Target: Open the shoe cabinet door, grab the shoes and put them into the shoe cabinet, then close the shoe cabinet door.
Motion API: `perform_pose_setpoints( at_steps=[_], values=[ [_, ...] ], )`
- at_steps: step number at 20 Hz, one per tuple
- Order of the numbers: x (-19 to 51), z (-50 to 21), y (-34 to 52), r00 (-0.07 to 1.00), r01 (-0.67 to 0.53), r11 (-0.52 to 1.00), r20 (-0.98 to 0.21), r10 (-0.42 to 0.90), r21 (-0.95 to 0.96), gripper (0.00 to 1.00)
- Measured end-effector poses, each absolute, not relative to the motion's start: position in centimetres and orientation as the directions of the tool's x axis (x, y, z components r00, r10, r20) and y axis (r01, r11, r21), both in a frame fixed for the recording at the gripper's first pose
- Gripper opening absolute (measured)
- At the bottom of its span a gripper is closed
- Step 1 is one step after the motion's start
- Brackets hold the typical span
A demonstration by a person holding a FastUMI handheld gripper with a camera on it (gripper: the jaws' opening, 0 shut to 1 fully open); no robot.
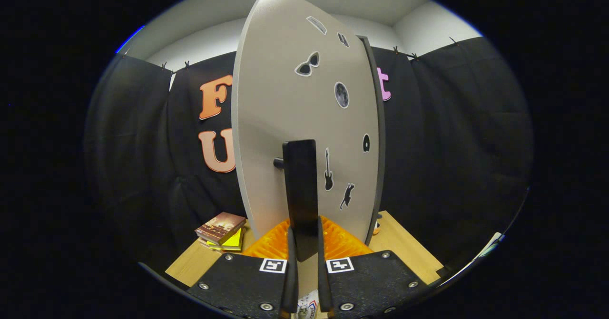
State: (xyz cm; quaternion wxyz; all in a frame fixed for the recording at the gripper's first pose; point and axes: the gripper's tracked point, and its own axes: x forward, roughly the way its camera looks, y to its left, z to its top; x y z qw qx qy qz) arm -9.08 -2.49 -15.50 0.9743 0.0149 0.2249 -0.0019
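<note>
On the wooden tabletop (190, 262), left of the fingers, a small stack of books (221, 231) lies flat and well apart from the cabinet; I judge it plays no part in the task and sits there merely as clutter. Just right of it rises the shoe cabinet door (285, 110), a pale panel dotted with stickers, standing edge-on to me and swung out from the cabinet's dark side edge (378, 133); that angle tells me the door is partly open. At its middle the dark vertical handle (300, 186) stands off the panel on a short peg, and my gripper (305, 257) has its two fingers closed around the handle's lower end, one on each side and both pressing, so the tool is clamped on the handle. I hold it low on the bar, I judge, so the pull acts squarely and the door swings on its hinge without twisting. Behind the handle and between the fingers an orange ribbed surface (342, 243) shows at the foot of the door; I cannot tell what it is. Of the shoes I can say nothing from here. To the right, a bare strip of tabletop runs beside the cabinet
</note>
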Motion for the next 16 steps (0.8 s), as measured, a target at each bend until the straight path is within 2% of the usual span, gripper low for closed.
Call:
perform_pose_setpoints(
  at_steps=[6, 10, 16],
  values=[
    [-13.0, -14.1, -8.4, 0.881, 0.103, 0.995, -0.465, -0.088, 0.008, 0.15],
    [-15.0, -14.5, -12.0, 0.859, 0.168, 0.986, -0.488, -0.156, -0.019, 0.1],
    [-16.4, -13.7, -16.4, 0.846, 0.284, 0.957, -0.453, -0.28, -0.059, 0.07]
  ],
)
